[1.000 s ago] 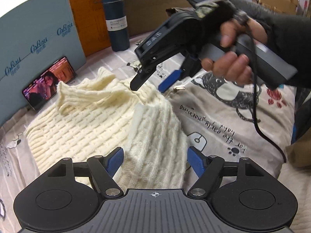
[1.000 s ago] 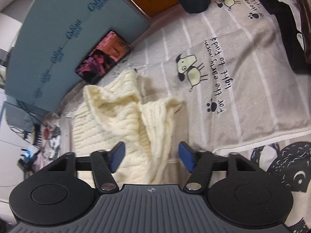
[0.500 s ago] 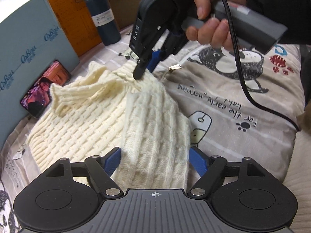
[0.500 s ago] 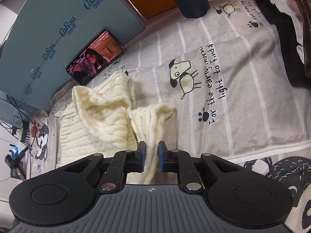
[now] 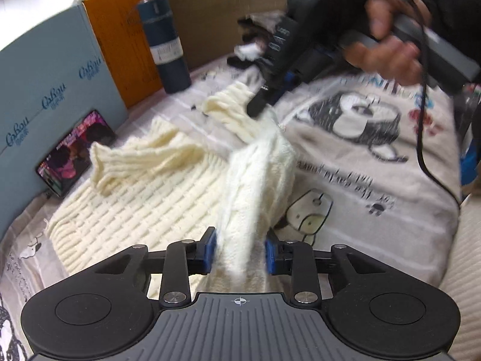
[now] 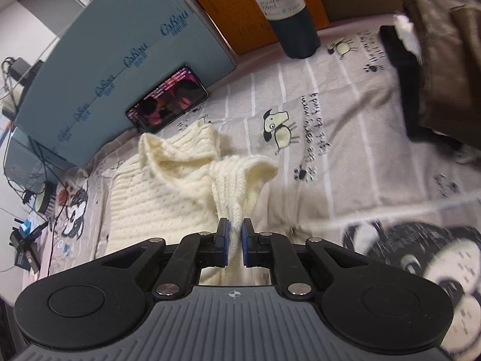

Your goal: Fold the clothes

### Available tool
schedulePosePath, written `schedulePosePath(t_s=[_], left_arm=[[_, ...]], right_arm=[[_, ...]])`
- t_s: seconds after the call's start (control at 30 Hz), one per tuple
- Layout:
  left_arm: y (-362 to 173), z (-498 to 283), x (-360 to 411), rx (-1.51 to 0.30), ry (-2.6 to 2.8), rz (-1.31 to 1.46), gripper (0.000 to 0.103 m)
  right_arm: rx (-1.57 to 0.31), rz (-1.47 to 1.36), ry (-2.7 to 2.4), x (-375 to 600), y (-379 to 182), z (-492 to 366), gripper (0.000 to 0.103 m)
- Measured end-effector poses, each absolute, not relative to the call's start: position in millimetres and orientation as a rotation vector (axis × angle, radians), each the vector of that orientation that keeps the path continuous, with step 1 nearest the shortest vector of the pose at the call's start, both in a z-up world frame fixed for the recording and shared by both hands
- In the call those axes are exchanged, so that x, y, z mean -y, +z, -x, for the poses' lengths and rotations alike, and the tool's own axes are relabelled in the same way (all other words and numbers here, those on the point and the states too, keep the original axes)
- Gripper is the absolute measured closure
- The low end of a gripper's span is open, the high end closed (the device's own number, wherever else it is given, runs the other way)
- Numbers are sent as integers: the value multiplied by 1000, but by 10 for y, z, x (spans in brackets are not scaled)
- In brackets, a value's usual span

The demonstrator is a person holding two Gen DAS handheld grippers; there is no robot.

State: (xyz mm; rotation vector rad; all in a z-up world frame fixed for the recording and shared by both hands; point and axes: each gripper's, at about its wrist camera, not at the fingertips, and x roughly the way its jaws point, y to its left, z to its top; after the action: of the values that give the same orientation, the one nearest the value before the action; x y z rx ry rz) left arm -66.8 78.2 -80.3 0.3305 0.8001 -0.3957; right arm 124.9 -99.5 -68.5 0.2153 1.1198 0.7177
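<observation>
This is looking like a lived-in bedroom doubling as storage space: a bedsheet point(image 6: 345, 156) printed with cartoon dogs, paw marks and penguins is covering the soft surface, and a phone point(image 6: 168, 102) playing a video is leaning against a blue-grey carton point(image 6: 120, 60). An orange box point(image 5: 120, 45) and brown cardboard are standing behind a dark blue flask point(image 5: 165, 45), while cables and chargers point(image 6: 27, 198) are trailing off the bed's edge.

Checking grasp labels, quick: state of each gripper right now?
Left gripper: shut on the sweater sleeve.
Right gripper: shut on the sleeve near its cuff.
</observation>
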Motion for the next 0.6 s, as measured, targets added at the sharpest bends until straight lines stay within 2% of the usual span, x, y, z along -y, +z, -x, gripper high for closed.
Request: schedulePosePath(t_s=[0.23, 0.37, 0.43, 0.5, 0.57, 0.6], left_arm=[[-757, 900, -699, -835, -540, -328, 74], [-839, 972, -661, -885, -575, -301, 68], [-882, 993, -673, -914, -588, -257, 59], [-900, 1024, -705, -937, -608, -217, 42], [-917, 1052, -753, -968, -619, -182, 35], [-921, 1073, -783, -978, -611, -182, 35]], right_arm=[[-1198, -148, 682, 1348, -586, -628, 96], [-1282, -154, 612, 1528, -752, -405, 96], [-1304, -172, 580, 1594, -825, -359, 96], [-1310, -179, 560, 1627, -875, -313, 96], [-1314, -184, 537, 1645, -925, -268, 96], [-1316, -188, 517, 1660, -954, -250, 96]])
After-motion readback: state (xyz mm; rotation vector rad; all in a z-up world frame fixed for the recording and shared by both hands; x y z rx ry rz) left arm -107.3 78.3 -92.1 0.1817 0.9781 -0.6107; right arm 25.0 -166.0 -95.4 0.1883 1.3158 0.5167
